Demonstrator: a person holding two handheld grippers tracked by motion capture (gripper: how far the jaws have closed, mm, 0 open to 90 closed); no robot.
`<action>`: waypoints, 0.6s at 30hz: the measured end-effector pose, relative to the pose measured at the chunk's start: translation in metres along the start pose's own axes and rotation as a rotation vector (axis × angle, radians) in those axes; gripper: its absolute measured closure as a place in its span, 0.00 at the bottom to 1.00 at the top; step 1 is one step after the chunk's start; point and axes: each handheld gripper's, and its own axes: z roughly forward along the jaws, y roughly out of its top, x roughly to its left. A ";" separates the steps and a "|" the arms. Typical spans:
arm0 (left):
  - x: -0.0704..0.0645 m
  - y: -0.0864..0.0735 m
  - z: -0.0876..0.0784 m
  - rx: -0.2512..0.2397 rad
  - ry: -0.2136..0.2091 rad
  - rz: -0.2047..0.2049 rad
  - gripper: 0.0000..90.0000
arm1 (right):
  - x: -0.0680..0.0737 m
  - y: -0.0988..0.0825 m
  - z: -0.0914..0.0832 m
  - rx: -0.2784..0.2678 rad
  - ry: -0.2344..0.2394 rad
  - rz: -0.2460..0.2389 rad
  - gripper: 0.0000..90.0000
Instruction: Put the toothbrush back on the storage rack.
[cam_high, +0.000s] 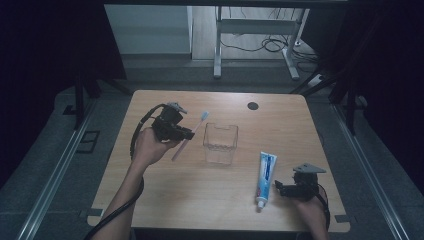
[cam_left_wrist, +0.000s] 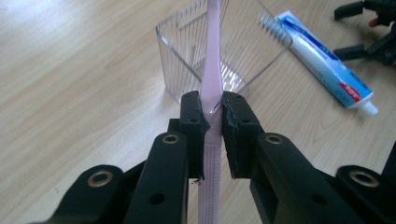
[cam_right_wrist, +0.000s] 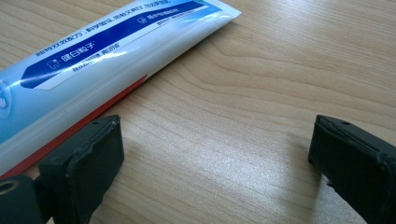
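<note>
- High view: my left gripper (cam_high: 186, 134) lifts the slim pink plastic toothbrush (cam_high: 191, 134) beside the clear ribbed plastic cup (cam_high: 220, 144), ready for dropping in.
- Left gripper view: jaws clamp the smooth handle.
- Right gripper view: my right gripper (cam_right_wrist: 210, 163) gapes, empty, beside the glossy blue-white toothpaste tube (cam_right_wrist: 93, 60) on wood-grain table (cam_right_wrist: 261, 70).
</note>
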 end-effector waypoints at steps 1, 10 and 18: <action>-0.001 0.002 0.000 -0.007 -0.001 0.000 0.88 | 0.000 0.000 0.000 0.000 0.000 -0.001 0.03; -0.006 0.020 0.002 -0.064 0.000 0.011 0.88 | 0.000 0.000 0.000 0.000 0.000 0.000 0.03; -0.011 0.035 0.004 -0.106 0.010 0.030 0.88 | 0.000 0.000 0.000 0.000 0.000 0.000 0.03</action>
